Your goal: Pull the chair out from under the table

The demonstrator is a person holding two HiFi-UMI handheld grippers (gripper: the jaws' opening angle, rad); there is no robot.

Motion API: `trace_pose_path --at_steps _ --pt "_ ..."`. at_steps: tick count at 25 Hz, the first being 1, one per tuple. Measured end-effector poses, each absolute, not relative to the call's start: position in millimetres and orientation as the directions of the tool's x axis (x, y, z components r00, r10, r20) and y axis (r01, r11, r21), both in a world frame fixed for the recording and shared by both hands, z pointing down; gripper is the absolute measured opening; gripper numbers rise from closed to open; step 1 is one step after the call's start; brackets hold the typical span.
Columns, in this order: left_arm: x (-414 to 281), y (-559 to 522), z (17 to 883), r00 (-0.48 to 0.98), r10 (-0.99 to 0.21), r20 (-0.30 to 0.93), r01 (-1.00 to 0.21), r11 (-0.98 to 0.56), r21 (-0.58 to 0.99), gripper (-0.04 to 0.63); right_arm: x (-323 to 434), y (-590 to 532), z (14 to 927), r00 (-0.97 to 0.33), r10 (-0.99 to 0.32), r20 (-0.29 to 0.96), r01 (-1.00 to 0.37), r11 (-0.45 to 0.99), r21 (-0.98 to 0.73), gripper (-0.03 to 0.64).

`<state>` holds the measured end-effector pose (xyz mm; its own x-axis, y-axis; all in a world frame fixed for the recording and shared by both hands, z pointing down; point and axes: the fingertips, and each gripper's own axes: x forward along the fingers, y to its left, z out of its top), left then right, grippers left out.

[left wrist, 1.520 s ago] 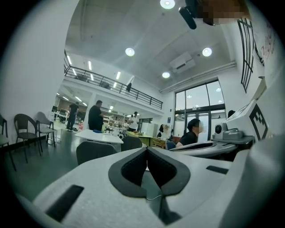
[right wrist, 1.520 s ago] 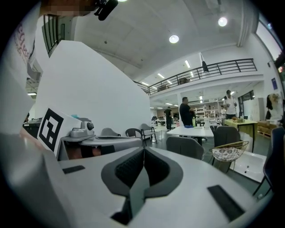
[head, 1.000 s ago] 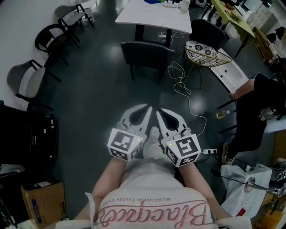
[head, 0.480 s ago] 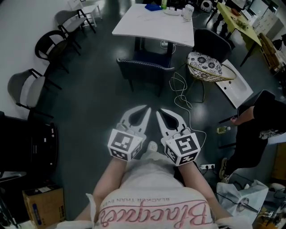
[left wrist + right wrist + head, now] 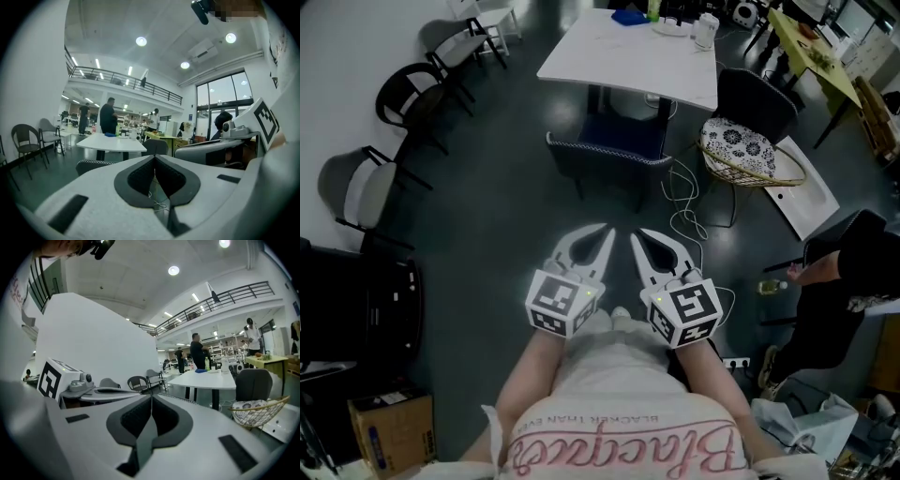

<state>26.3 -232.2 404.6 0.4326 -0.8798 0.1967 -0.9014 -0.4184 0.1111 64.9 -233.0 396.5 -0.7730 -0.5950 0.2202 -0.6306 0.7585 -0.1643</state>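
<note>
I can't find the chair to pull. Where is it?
In the head view, the dark chair sits top centre, tucked against the white table, left of the wicker chair.

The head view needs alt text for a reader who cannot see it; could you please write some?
Seen from above, the left gripper and right gripper, both shut and empty, are held side by side and point toward a dark chair tucked under a white table. Dark floor lies between them and the chair.

Dark chair (image 5: 609, 155) seemingly tucked under white table (image 5: 623, 56)
</note>
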Motion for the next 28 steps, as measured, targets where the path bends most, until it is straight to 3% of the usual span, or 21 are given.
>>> trace_pose_path --at_steps 20,23,28 --pt "-62.4 -392.0 431.5 0.485 -0.816 0.315 -0.874 -0.450 0.181 0.013 2.5 -385.0 428.5 -0.743 -0.569 0.352 -0.658 0.716 -0.231 0.011" --pt "-76.8 -417.4 439.1 0.506 -0.791 0.343 -0.862 -0.475 0.175 0.095 -11.6 -407.8 438.7 -0.755 -0.526 0.391 -0.639 0.724 -0.259 0.150" --pt "-87.6 -446.7 463.7 0.559 -0.699 0.446 -0.811 -0.573 0.120 0.154 -28.4 -441.1 466.2 -0.736 -0.461 0.495 -0.618 0.756 -0.215 0.183"
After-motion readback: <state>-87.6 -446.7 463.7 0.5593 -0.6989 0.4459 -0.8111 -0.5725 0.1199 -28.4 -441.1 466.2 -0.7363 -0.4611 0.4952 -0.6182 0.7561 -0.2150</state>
